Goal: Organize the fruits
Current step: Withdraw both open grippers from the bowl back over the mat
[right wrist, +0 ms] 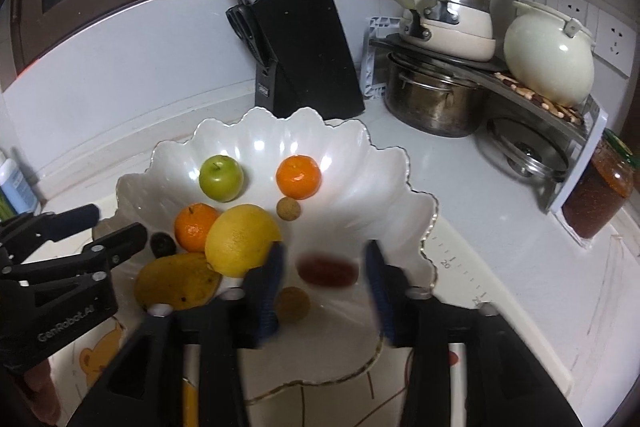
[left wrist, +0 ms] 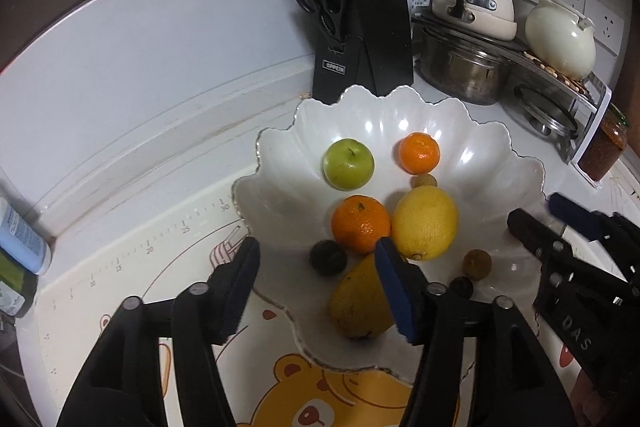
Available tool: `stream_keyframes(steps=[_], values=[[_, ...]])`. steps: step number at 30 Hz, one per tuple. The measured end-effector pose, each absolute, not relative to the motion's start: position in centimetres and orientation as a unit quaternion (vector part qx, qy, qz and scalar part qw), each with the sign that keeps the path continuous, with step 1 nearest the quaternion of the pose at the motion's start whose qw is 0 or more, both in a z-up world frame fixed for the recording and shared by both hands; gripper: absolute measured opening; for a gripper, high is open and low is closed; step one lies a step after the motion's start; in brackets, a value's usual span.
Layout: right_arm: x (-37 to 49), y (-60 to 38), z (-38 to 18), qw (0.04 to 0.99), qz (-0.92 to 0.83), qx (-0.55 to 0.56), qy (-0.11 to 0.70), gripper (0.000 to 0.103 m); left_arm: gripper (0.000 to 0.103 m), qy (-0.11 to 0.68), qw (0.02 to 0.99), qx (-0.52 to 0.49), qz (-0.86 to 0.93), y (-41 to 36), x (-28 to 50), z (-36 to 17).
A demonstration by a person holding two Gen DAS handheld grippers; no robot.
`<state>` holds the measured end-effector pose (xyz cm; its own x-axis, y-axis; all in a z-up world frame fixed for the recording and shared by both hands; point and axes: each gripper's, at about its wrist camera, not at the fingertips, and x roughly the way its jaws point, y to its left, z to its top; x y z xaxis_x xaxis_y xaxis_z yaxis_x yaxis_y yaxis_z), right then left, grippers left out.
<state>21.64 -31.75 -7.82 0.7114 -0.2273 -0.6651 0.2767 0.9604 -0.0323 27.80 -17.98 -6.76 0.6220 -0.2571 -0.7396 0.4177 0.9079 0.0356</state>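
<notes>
A white scalloped bowl (left wrist: 500, 163) holds a green apple (left wrist: 348, 164), two oranges (left wrist: 419, 152) (left wrist: 360, 223), a lemon (left wrist: 425, 221), a mango (left wrist: 356, 301) and small brown and dark fruits. My left gripper (left wrist: 320, 287) is open and empty over the bowl's near left rim. In the right wrist view the bowl (right wrist: 380, 179) also holds a blurred red fruit (right wrist: 327, 270) lying free between the fingers of my open right gripper (right wrist: 326, 287). The right gripper also shows in the left wrist view (left wrist: 552, 223), at the bowl's right rim.
A black knife block (left wrist: 362, 27) stands behind the bowl. Pots, a cream kettle (left wrist: 560, 39) and a steel rack stand at the back right, with a jar (right wrist: 600, 195) beside them. A bear-print mat (left wrist: 304, 399) lies under the bowl. Bottles (left wrist: 20, 239) stand at the left.
</notes>
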Motion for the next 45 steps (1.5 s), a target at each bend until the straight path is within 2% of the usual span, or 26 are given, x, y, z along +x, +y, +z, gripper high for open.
stream_keyframes(steps=[1, 2, 10, 33, 45], values=[[21.4, -31.7, -7.7, 0.925, -0.143, 0.032, 0.35, 0.073, 0.066, 0.391, 0.896, 0.103, -0.186, -17.8, 27.7, -6.7], [21.2, -31.7, -7.5, 0.927, -0.149, 0.029, 0.344, 0.076, 0.068, 0.39, 0.896, 0.103, -0.184, -17.6, 27.5, -6.6], [19.3, -30.8, -6.0, 0.93, -0.154, 0.027, 0.332, 0.082, 0.084, 0.383, 0.904, 0.096, -0.166, -15.8, 25.6, -5.6], [10.1, -26.5, -3.4, 0.932, -0.148, 0.042, 0.328, 0.084, 0.088, 0.355, 0.92, 0.093, -0.139, -10.7, 15.6, -2.0], [6.2, -24.3, -2.2, 0.936, -0.145, 0.036, 0.318, 0.084, 0.088, 0.359, 0.921, 0.075, -0.135, -8.2, 11.4, -1.8]])
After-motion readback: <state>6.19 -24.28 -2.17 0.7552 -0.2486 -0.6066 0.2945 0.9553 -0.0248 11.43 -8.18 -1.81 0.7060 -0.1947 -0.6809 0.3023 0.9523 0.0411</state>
